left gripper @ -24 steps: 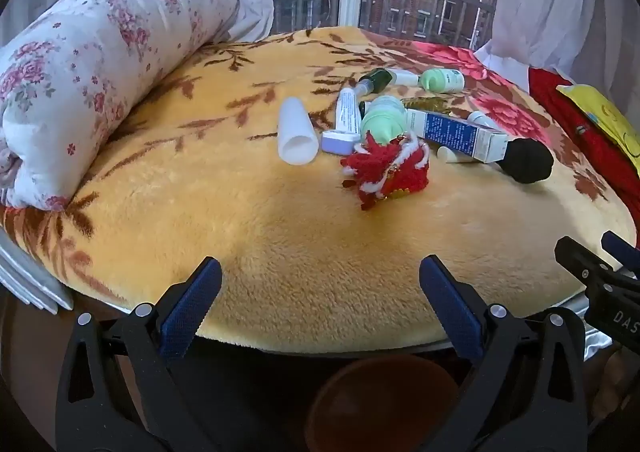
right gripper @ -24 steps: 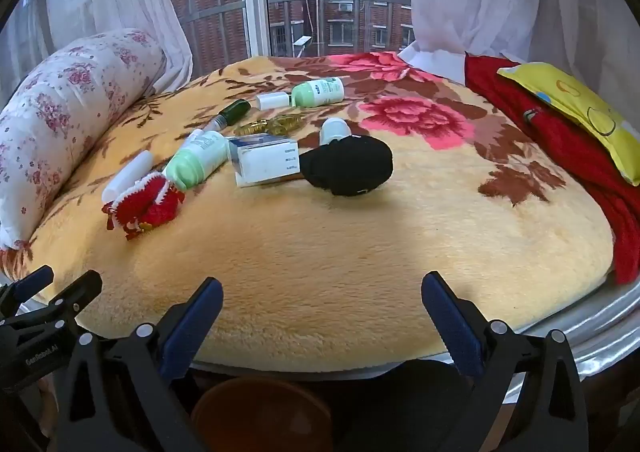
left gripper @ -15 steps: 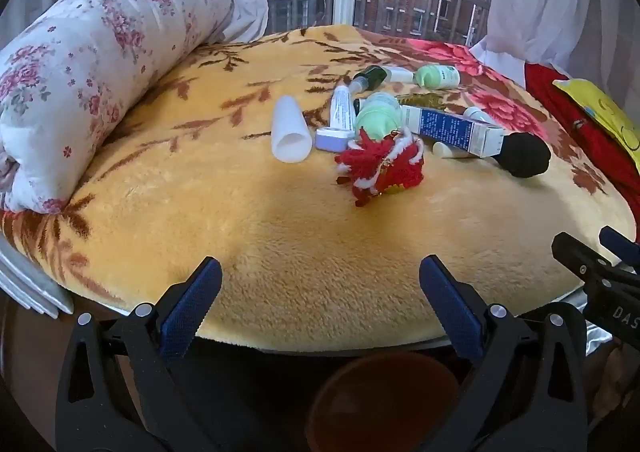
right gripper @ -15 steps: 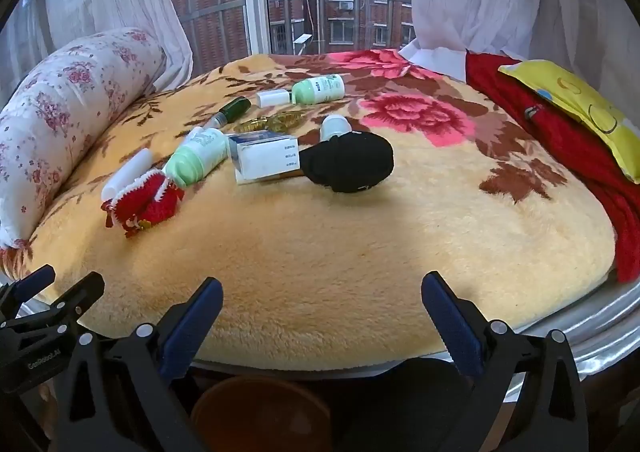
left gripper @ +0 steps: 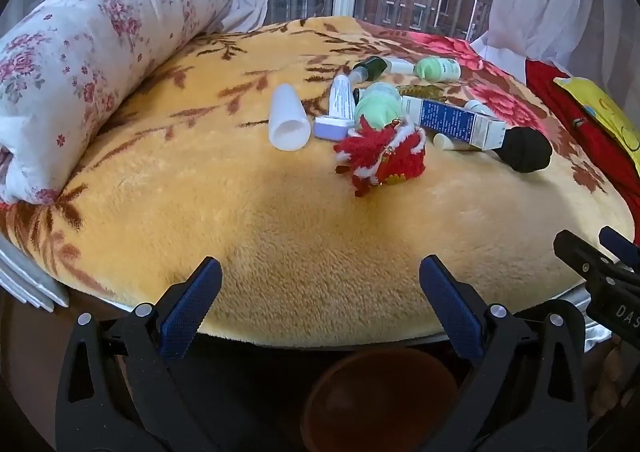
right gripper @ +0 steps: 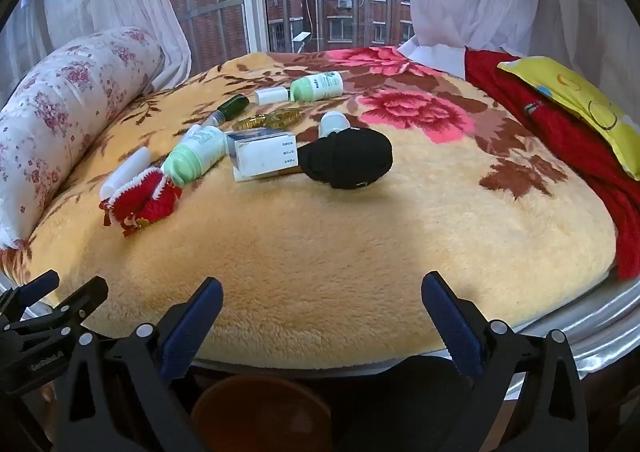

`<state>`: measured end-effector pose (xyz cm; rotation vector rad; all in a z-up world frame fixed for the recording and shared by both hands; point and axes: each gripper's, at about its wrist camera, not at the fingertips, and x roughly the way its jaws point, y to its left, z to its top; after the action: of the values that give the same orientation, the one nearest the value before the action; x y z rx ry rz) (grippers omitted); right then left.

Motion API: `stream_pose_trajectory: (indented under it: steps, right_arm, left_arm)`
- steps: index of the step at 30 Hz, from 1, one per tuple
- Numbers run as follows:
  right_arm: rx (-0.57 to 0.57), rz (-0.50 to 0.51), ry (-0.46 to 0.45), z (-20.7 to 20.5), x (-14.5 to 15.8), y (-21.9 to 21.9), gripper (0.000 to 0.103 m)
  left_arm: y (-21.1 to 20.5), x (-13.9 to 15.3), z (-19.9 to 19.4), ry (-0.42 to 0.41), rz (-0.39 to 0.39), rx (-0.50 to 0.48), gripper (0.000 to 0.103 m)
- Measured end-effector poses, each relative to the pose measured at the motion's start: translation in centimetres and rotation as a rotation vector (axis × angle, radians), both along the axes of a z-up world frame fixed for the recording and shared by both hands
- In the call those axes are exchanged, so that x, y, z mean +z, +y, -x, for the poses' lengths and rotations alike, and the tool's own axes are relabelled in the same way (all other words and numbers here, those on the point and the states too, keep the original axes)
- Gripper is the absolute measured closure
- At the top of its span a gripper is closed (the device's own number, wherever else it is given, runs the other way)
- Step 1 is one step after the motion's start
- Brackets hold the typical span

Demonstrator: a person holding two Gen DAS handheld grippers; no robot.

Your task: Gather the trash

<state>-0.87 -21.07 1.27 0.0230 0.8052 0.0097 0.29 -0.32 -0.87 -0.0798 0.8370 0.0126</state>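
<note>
A cluster of small items lies on the yellow floral blanket (left gripper: 248,212): a white tube (left gripper: 288,118), a small tube with a lilac cap (left gripper: 340,108), green bottles (right gripper: 196,158) (right gripper: 316,86), a blue and white box (left gripper: 456,122), a black sock bundle (right gripper: 348,158) and a red knitted pouch (left gripper: 380,156). My left gripper (left gripper: 320,284) is open and empty at the near edge of the blanket. My right gripper (right gripper: 322,296) is open and empty, beside it to the right. A brown bin (left gripper: 380,400) stands below the edge.
A floral bolster pillow (left gripper: 92,52) lies along the left side. A red cloth (right gripper: 568,140) and a yellow pillow (right gripper: 576,96) lie on the right. Curtains and a window close off the back.
Both grippers have drifted slightly; the view of the items has shifted a little. Both stay open and empty.
</note>
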Motion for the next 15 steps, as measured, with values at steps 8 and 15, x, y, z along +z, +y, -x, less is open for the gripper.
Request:
stream_pose_trajectory:
  steps: [8,15]
  right_arm:
    - [-0.003,0.003,0.005,-0.18,-0.05,-0.24,0.005]
    - [-0.01,0.001,0.006,-0.08,-0.06,-0.27,0.005]
  left_arm:
    - [-0.09,-0.05,0.01,0.003,-0.003,-0.007,0.006]
    - [-0.17,-0.11,0.07,0.003,-0.002,-0.006,0.006]
